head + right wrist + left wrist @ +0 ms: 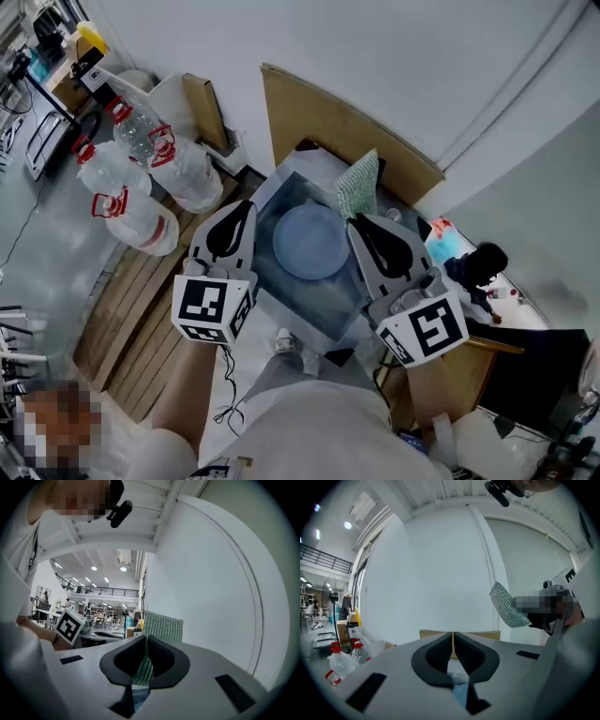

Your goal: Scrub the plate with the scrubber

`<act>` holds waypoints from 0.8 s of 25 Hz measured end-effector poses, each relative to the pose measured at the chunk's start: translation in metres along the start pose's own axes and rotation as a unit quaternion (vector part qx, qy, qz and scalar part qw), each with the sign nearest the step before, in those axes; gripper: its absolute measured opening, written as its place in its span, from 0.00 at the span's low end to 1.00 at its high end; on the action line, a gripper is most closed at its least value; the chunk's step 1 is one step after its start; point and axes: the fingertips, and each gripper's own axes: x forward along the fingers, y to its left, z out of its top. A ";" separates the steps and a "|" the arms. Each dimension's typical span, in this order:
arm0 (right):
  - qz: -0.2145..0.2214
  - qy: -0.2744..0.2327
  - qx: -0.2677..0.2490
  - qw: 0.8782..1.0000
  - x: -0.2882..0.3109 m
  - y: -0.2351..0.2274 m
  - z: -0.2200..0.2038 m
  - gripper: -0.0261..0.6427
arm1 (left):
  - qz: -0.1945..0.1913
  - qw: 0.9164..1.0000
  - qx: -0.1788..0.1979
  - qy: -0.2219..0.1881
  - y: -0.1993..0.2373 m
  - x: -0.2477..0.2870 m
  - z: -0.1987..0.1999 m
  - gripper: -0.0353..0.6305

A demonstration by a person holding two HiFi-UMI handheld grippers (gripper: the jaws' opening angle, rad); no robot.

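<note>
Your plate is round and pale blue with a shallow raised rim, and it lies flat in the grey basin. It sits slightly toward the far side, with bare basin floor showing on its near side.

The scrubber is a green mesh pad with a glittery weave. It is pinched by one edge in your right gripper, whose jaws are clamped on it. In the right gripper view the mesh runs down between the pads and fans out above the right gripper against the white wall. From your left gripper view the same scrubber shows up and to the right, held clear in the air.

Your left gripper has its jaws pressed together with nothing between them, which the left gripper view confirms at the jaw tips.

In the head view the plate lies between your two grippers, left gripper by the basin's left edge, right gripper by its right edge. The scrubber stands over the basin's far right corner, off the plate.

A brown board stands behind the basin's far edge against the wall. A cluster of large water bottles sits on the floor well off the left edge. Cluttered items crowd the right side.
</note>
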 end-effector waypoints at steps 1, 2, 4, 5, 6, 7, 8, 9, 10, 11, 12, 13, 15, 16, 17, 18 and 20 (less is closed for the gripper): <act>-0.004 -0.007 -0.001 1.000 -0.006 0.001 0.008 0.11 | -0.002 1.000 0.005 -0.009 -0.002 -0.005 0.009 0.10; -0.008 -0.014 -0.003 1.000 -0.011 0.002 0.016 0.11 | -0.003 1.000 0.010 -0.019 -0.003 -0.010 0.018 0.10; -0.013 -0.026 -0.009 1.000 -0.021 0.004 0.029 0.11 | -0.001 0.999 0.020 -0.036 -0.006 -0.020 0.033 0.09; -0.014 -0.031 -0.011 0.999 -0.026 0.005 0.035 0.11 | 0.000 0.999 0.026 -0.042 -0.007 -0.025 0.039 0.09; -0.014 -0.036 -0.013 0.999 -0.031 0.007 0.040 0.11 | 0.001 0.998 0.034 -0.047 -0.009 -0.029 0.044 0.09; -0.014 -0.039 -0.016 0.999 -0.036 0.009 0.045 0.11 | 0.001 0.998 0.043 -0.051 -0.011 -0.033 0.049 0.09; -0.014 -0.042 -0.018 0.999 -0.040 0.011 0.049 0.11 | 0.000 0.997 0.050 -0.054 -0.013 -0.037 0.053 0.09; -0.014 -0.044 -0.020 0.999 -0.043 0.013 0.052 0.12 | -0.002 0.997 0.057 -0.055 -0.015 -0.040 0.056 0.09; -0.014 -0.045 -0.021 0.999 -0.046 0.015 0.054 0.12 | -0.002 0.997 0.063 -0.054 -0.016 -0.044 0.057 0.09; -0.014 -0.045 -0.020 0.999 -0.049 0.016 0.055 0.12 | -0.002 0.996 0.068 -0.051 -0.017 -0.047 0.058 0.09; -0.015 -0.046 -0.020 0.999 -0.052 0.017 0.055 0.12 | -0.001 0.996 0.072 -0.046 -0.017 -0.051 0.057 0.09; -0.016 -0.047 -0.019 0.999 -0.055 0.017 0.055 0.12 | -0.001 0.996 0.074 -0.041 -0.018 -0.054 0.056 0.09; -0.020 -0.045 -0.020 0.999 -0.060 0.016 0.051 0.12 | 0.000 0.996 0.078 -0.038 -0.020 -0.059 0.056 0.09; -0.023 -0.041 -0.021 0.999 -0.061 0.016 0.048 0.12 | 0.000 0.996 0.080 -0.038 -0.021 -0.061 0.055 0.09; -0.025 -0.035 -0.021 0.999 -0.063 0.016 0.044 0.12 | 0.000 0.996 0.081 -0.037 -0.023 -0.064 0.055 0.09; -0.027 -0.030 -0.020 0.999 -0.064 0.017 0.040 0.12 | -0.001 0.996 0.080 -0.034 -0.025 -0.066 0.055 0.09; -0.027 -0.022 -0.014 0.999 -0.067 0.019 0.034 0.12 | -0.001 0.997 0.071 -0.027 -0.030 -0.071 0.055 0.09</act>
